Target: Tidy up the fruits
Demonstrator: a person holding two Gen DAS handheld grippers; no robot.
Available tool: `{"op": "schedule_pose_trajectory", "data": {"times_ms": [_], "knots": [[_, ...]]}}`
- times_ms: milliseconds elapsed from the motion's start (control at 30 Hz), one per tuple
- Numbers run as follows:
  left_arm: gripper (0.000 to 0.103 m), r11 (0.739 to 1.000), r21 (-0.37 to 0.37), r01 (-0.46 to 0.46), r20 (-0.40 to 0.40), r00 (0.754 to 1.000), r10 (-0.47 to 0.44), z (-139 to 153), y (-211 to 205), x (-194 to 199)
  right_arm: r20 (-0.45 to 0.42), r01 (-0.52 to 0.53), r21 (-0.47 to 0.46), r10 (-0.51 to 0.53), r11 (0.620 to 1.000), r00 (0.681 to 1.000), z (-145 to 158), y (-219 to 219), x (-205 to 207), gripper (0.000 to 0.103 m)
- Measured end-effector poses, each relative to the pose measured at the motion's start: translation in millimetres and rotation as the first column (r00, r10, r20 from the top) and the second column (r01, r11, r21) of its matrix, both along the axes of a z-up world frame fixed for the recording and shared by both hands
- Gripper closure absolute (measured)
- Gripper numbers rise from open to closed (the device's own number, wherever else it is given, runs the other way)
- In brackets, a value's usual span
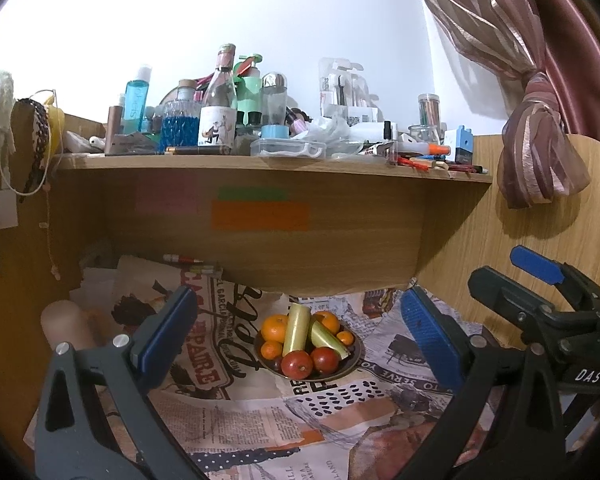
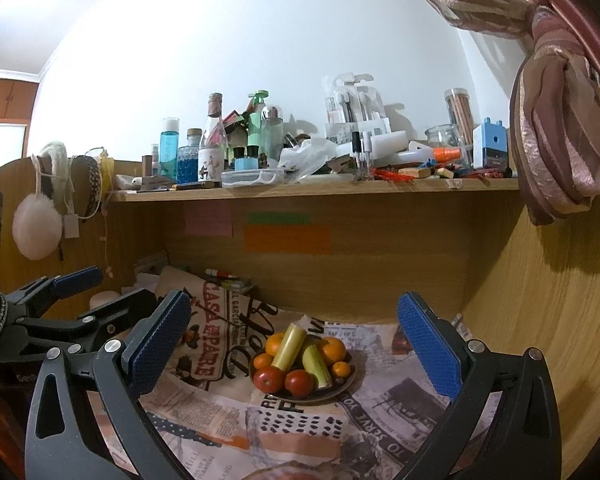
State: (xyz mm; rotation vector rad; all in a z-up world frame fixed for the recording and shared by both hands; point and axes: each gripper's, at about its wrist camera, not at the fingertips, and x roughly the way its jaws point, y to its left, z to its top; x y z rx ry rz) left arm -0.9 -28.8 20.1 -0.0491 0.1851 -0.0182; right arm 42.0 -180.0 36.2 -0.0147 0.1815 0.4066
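A dark round plate [image 1: 350, 368] lies on the newspaper-print cloth under the shelf, and all the fruits are piled on it. At the front are two red fruits [image 1: 297, 364], side by side and touching. Behind them, two yellow-green pieces [image 1: 297, 330], cut at the ends, lean across the pile; the left one stands more upright, the right one lies tilted toward the front right. Oranges [image 1: 275, 327] are around them: a big one at the back left, one at the back right, and smaller ones at the left and right edges.
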Motion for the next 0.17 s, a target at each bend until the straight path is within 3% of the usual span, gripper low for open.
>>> {"op": "schedule_pose_trajectory", "data": {"times_ms": [167], "knots": [[0.0,1.0,-0.002,-0.005,-0.017,1.0,0.005,-3.4,0.8,7.9,-0.02,0.001,-0.002,-0.001,1.0,1.0,-4.1,0.7,7.9,0.0]]}}
